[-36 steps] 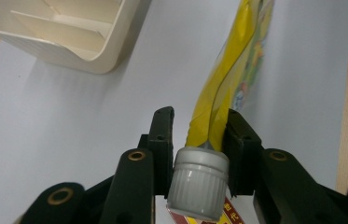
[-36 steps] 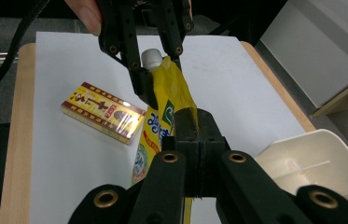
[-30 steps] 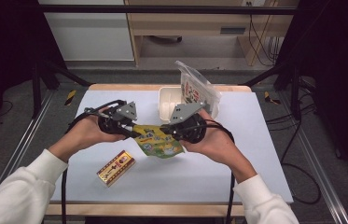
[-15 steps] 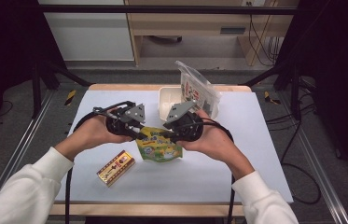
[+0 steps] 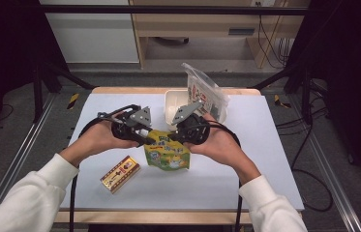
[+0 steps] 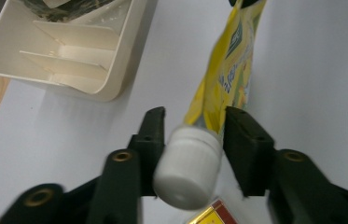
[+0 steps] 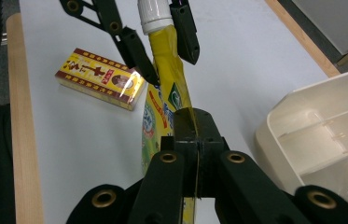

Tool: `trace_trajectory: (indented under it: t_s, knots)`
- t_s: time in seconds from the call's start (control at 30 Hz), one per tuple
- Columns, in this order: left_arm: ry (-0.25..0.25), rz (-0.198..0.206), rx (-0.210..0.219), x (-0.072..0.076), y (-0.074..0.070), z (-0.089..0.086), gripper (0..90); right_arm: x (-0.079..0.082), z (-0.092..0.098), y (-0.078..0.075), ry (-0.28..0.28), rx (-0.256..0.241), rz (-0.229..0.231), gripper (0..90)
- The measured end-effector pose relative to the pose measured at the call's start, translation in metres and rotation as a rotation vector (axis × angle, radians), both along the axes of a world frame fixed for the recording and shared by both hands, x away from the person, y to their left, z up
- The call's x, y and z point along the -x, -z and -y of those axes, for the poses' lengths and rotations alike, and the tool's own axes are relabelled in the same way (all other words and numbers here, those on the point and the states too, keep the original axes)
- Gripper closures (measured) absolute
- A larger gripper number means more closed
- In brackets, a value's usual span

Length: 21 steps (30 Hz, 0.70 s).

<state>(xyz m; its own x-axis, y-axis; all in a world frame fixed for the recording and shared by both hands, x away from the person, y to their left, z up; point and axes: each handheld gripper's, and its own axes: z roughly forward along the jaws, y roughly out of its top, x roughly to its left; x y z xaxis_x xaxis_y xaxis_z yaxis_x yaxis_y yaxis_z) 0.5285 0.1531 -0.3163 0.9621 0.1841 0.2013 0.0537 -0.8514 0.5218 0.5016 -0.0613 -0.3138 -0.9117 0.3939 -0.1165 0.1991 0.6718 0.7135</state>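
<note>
Midair, right gripper [image 7: 195, 140] clamps yellow pouch [image 5: 167, 153]; left gripper [image 6: 194, 140] fingers straddle white cap [image 6: 188, 165], unclenched.

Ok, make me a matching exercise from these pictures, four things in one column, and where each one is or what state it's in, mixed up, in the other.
Things
1. white cap
2. yellow pouch
3. red and gold box
4. cream divided bin

Place or state
A. lying flat on the table, touched by nothing
B. between the left gripper's jaws
C. at the table's far edge, a clear packet standing in it
D. pinched by the right gripper, held off the table

Pairs: 1-B, 2-D, 3-A, 4-C
</note>
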Motion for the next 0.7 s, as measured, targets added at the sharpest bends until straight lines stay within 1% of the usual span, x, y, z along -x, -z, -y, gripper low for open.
trace_trajectory:
  t_s: [0.03, 0.07, 0.1, 0.17, 0.2, 0.23, 0.3, 0.37, 0.4, 0.53, 0.57, 0.63, 0.7]
  knots:
    - [-0.015, 0.004, 0.013, 0.000, 0.000, -0.001, 48.0, -0.001, 0.001, 0.000, 0.007, -0.002, -0.004, 90.0]
    - [-0.027, 0.012, 0.030, 0.000, -0.001, -0.002, 44.0, -0.001, 0.002, 0.001, 0.015, -0.004, -0.007, 90.0]
    - [-0.033, 0.017, 0.038, 0.000, -0.002, -0.003, 40.5, -0.002, 0.003, 0.001, 0.024, -0.011, -0.018, 90.0]
    - [-0.077, 0.030, 0.082, 0.002, -0.006, -0.008, 31.2, -0.004, 0.005, 0.001, 0.038, -0.014, -0.032, 90.0]
    - [-0.087, 0.033, 0.096, 0.003, -0.007, -0.011, 27.9, -0.005, 0.006, 0.000, 0.055, -0.010, -0.034, 90.0]
    - [-0.104, 0.040, 0.109, 0.005, -0.010, -0.015, 26.5, -0.005, 0.005, 0.000, 0.064, -0.009, -0.037, 90.0]
    - [-0.150, 0.058, 0.124, 0.010, -0.012, -0.022, 20.8, -0.005, 0.005, -0.003, 0.082, 0.001, -0.038, 90.0]
    - [-0.192, 0.056, 0.151, 0.015, -0.011, -0.030, 18.6, -0.005, 0.005, -0.006, 0.111, 0.007, -0.042, 90.0]
    - [-0.217, 0.054, 0.158, 0.019, -0.009, -0.033, 17.1, -0.005, 0.005, -0.008, 0.125, 0.014, -0.043, 90.0]
    - [-0.286, 0.073, 0.132, 0.032, 0.000, -0.045, 14.2, -0.006, 0.005, -0.020, 0.198, -0.002, -0.039, 90.0]
    - [-0.297, 0.076, 0.127, 0.035, 0.002, -0.047, 13.3, -0.006, 0.006, -0.024, 0.225, -0.009, -0.036, 90.0]
    - [-0.317, 0.082, 0.127, 0.040, 0.007, -0.052, 12.2, -0.007, 0.006, -0.031, 0.255, -0.017, -0.033, 90.0]
    - [-0.337, 0.088, 0.138, 0.045, 0.012, -0.057, 11.2, -0.009, 0.007, -0.037, 0.288, -0.031, -0.032, 90.0]
